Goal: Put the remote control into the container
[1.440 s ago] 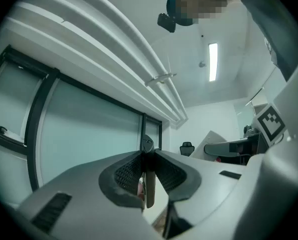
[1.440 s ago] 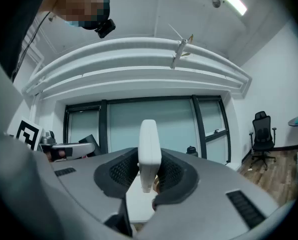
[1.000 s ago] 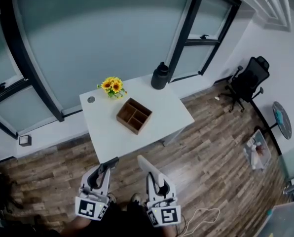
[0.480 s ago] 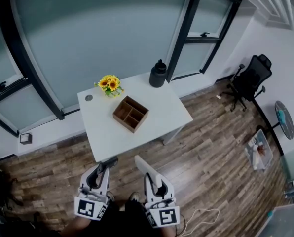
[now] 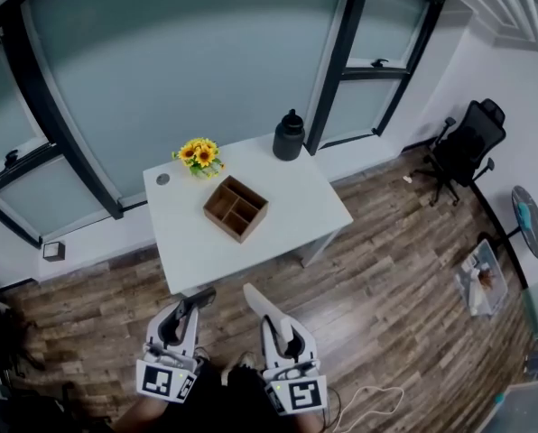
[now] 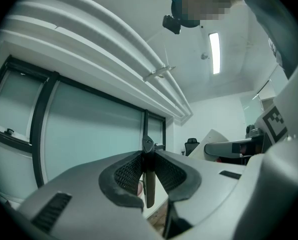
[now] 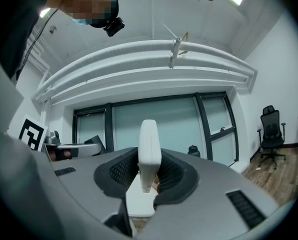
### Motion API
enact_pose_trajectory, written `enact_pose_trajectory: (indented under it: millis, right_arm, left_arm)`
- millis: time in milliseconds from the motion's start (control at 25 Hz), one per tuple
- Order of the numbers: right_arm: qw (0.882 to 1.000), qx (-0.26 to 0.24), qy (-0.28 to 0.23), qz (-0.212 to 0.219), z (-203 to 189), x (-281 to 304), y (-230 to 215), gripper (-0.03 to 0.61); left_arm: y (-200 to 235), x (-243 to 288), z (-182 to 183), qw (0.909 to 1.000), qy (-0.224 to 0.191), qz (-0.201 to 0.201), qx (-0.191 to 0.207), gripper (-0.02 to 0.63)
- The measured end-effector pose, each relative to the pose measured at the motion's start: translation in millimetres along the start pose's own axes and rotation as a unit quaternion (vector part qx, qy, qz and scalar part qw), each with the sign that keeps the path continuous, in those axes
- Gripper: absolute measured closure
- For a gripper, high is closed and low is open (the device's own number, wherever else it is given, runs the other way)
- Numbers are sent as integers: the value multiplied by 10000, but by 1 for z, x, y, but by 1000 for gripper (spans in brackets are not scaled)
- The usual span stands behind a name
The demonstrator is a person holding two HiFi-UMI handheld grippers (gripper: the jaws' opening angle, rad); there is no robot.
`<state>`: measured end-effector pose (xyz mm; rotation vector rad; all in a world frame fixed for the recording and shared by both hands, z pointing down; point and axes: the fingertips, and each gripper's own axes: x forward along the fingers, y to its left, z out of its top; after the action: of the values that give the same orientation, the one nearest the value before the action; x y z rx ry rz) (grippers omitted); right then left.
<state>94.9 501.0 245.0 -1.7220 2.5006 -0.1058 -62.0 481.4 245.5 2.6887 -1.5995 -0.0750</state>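
Hovering short of the near edge of the table [image 5: 292, 219], both grippers point toward it. The fingers of the left gripper [image 5: 188, 309] are closed tight on a thin black remote [image 6: 148, 186], seen edge-on and jutting past their tips. The fingers of the right gripper [image 5: 271, 318] clamp a white remote [image 7: 149, 146], which sticks up between them. The wooden container [image 5: 236, 207] sits mid-table, well apart from both remotes. Sunflowers [image 5: 199, 155] and a black jug [image 5: 289, 137] stand along the far edge.
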Motion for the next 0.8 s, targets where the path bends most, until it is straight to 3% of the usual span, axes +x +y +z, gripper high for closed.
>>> enact_pose_trajectory:
  millis: [320, 800]
  right_arm:
    - [9999, 71, 6, 72, 1, 4, 1, 486]
    - [9998, -5, 101, -146, -6, 63, -14, 486]
  left_arm:
    - [7, 6, 4, 9999, -9, 159, 43, 535]
    - [48, 61, 0, 10000, -43, 7, 12, 535]
